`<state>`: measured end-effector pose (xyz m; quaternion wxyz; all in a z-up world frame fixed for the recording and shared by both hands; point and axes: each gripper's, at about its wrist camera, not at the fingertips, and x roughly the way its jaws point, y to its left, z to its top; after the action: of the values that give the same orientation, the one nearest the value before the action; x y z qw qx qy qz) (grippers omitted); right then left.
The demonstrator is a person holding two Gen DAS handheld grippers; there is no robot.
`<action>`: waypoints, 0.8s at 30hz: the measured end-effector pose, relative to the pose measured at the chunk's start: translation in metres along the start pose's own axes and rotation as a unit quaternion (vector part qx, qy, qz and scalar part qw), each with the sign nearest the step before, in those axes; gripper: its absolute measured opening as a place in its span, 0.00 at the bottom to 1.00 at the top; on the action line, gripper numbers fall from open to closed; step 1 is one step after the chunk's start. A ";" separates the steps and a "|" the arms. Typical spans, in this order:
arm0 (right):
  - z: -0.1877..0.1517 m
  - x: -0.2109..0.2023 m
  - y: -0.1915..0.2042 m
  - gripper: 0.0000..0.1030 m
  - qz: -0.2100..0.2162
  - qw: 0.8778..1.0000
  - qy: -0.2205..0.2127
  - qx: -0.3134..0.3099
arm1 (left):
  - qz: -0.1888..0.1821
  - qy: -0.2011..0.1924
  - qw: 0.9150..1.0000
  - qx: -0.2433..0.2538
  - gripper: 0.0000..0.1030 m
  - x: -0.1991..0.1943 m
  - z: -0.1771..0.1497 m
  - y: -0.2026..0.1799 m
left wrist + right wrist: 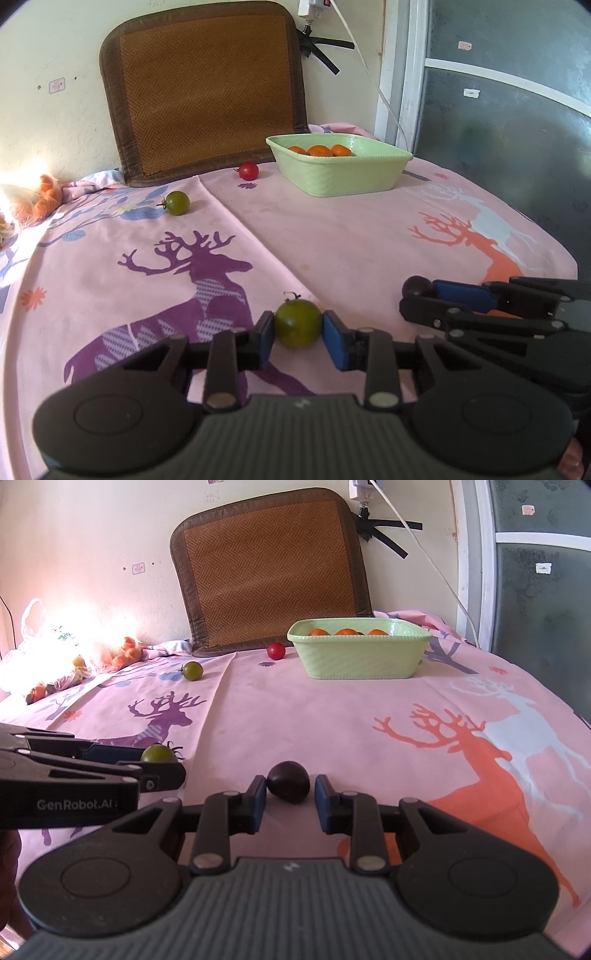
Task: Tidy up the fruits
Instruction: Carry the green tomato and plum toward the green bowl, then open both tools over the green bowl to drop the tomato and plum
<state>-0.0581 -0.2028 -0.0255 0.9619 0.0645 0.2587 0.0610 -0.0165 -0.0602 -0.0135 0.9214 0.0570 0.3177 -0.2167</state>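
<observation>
Pinching a green tomato (298, 323) on the pink cloth (332, 229), the left gripper (297, 334) is facing the green basket (343, 173) of oranges (320, 150). Meanwhile the right gripper (289, 794) is sitting spread around a dark plum (288, 781), only its left pad touching.

A: Left wrist view — low over the pink deer-print cloth (351, 221), facing the green basket (343, 173) and woven mat (207, 92).

B: Right wrist view — alongside, same heading; both share basket, mat, cloth.
</observation>
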 end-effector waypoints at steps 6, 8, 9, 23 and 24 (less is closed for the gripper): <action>0.002 -0.002 -0.003 0.26 0.000 1.000 -0.012 0.004 | -0.013 -0.006 1.000 0.001 0.28 0.000 0.015 -0.001; 0.005 -0.001 -0.008 0.26 0.001 1.000 -0.017 0.013 | -0.016 -0.011 1.000 0.004 0.28 0.002 0.026 -0.001; 0.008 -0.001 -0.011 0.26 0.001 1.000 -0.022 0.015 | -0.019 -0.014 1.000 0.007 0.28 0.003 0.033 -0.002; 0.088 0.042 -0.067 0.26 -0.017 0.995 -0.095 0.021 | -0.038 -0.036 0.998 0.044 0.28 0.084 0.148 -0.019; 0.094 0.050 -0.074 0.26 -0.017 0.995 -0.093 0.029 | -0.043 -0.034 0.998 0.043 0.28 0.094 0.154 -0.019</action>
<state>0.0383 -0.2768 0.0192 0.9804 0.0932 0.1710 0.0307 0.1273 -0.1488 0.0519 0.9181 0.0756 0.2789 -0.2714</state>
